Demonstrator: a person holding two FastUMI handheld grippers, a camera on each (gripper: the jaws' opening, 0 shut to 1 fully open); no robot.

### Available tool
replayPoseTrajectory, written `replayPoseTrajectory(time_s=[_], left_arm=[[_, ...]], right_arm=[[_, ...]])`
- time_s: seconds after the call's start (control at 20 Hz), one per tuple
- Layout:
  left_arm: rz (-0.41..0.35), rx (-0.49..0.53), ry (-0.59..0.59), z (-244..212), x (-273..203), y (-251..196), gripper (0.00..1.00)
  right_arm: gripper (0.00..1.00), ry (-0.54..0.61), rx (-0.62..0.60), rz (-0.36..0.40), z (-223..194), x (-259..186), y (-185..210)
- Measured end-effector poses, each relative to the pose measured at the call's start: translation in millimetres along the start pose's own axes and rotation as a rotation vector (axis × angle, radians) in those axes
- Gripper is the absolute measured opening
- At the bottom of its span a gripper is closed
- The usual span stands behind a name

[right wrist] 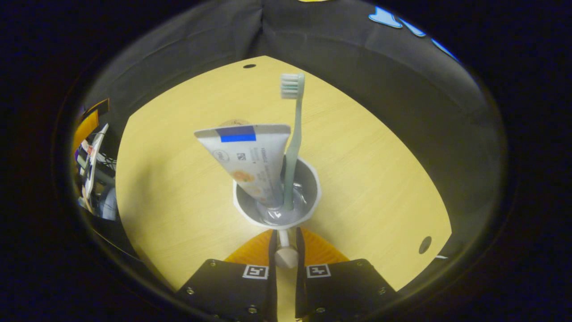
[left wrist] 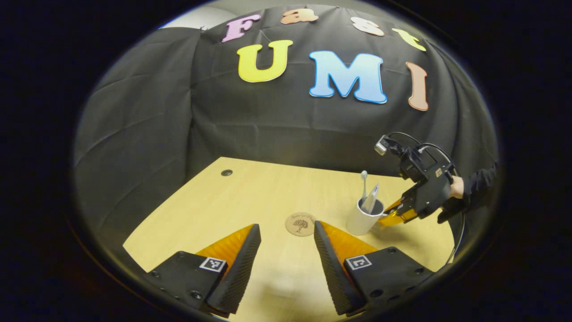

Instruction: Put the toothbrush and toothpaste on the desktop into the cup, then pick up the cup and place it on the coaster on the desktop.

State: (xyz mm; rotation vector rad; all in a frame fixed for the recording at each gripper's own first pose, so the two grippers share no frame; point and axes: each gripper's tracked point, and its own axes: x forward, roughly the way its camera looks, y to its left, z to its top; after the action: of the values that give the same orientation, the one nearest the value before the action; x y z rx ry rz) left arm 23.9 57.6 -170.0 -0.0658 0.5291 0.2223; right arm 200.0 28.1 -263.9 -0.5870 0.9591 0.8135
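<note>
A white cup [left wrist: 361, 220] stands just right of the round cork coaster [left wrist: 300, 223] on the wooden desk. Inside it lean a pale green toothbrush [left wrist: 364, 183] and a white toothpaste tube [left wrist: 372, 199]. In the right gripper view the cup [right wrist: 250, 213] is close below me, with the toothbrush [right wrist: 292, 143] and the toothpaste tube [right wrist: 248, 156] sticking up out of it. My right gripper [right wrist: 284, 239] is shut on the cup's white handle [right wrist: 285, 256]. The left gripper view shows that right gripper [left wrist: 389, 218] at the cup's right side. My left gripper [left wrist: 287, 227] hovers open in front of the coaster, holding nothing.
The desk [left wrist: 250, 197] has a cable hole [left wrist: 226, 172] at its far left, with black cloth walls close behind. A hand in a dark sleeve [left wrist: 473, 185] holds the right gripper. In the right gripper view another hole [right wrist: 424, 244] sits near the desk's right edge.
</note>
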Motion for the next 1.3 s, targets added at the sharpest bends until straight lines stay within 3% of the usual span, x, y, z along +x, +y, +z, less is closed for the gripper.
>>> replayPoseTrajectory(time_s=[0.35, 0.4, 0.7, 1.3], left_arm=[[-0.005, 0.013, -0.004, -3, -2, -1, 0.82], [-0.005, 0.014, -0.004, -3, -3, -1, 0.82], [0.010, 0.011, -0.005, -1, 2, -1, 0.82], [0.027, 0.001, -0.037, 1, -11, 11, 0.82]], right_arm=[[0.16, -0.039, 0.053, 0.001, 7, -11, 5], [0.10, -0.043, 0.064, -0.007, 5, -8, 3], [0.10, -0.076, 0.101, 0.014, 9, -11, 20], [0.10, -0.216, 0.131, 0.060, 89, -16, 62]])
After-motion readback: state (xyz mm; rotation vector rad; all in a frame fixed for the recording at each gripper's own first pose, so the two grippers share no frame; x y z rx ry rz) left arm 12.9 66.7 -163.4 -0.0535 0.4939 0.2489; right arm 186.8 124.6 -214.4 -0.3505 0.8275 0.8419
